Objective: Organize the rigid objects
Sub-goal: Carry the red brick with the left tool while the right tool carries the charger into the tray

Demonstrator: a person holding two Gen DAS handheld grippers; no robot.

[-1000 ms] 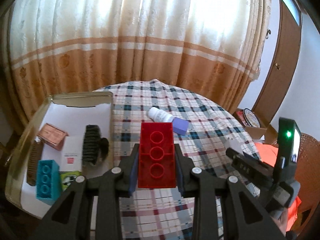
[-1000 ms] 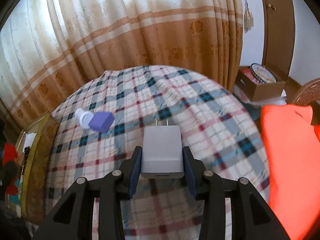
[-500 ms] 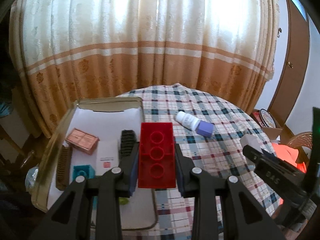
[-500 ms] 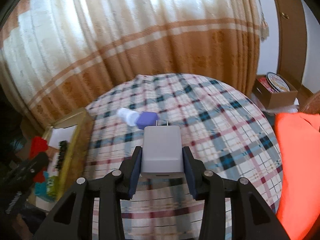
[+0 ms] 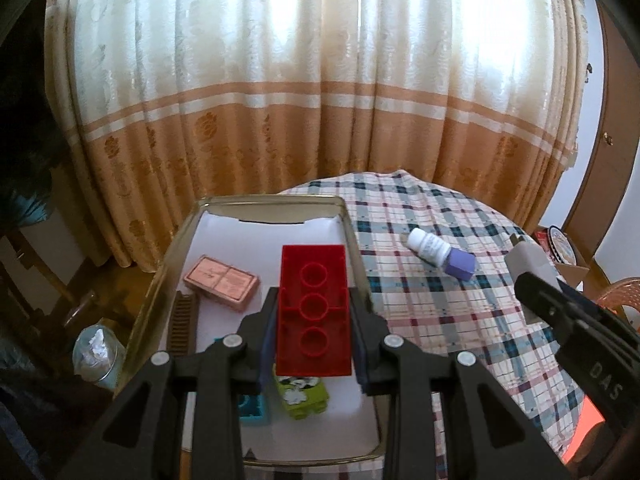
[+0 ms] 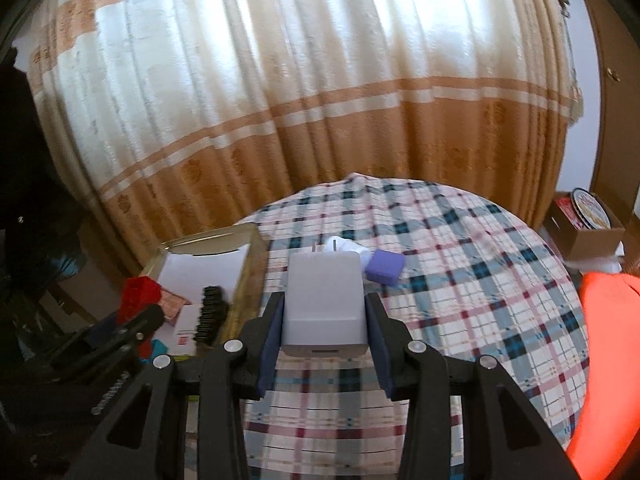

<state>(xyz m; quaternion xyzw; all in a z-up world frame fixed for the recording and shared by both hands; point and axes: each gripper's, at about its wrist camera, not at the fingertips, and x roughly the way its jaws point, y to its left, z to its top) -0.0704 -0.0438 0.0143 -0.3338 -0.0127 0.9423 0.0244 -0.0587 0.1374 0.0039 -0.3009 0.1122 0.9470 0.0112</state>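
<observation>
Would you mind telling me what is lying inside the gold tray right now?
In the tray: a pink box, brown comb, black brush, blue brick and green block. The left gripper and its red brick cover part of the floor.

A teal plastic building block (image 5: 253, 410) sits largely hidden behind the left gripper's black frame. The white pill bottle (image 6: 347, 247) is mostly screened by the grey wall charger (image 6: 324, 309).

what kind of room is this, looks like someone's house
Most likely a room in a home: a round table under a plaid tablecloth, long cream and orange curtains over a bright window, and a wooden door at the right.
</observation>
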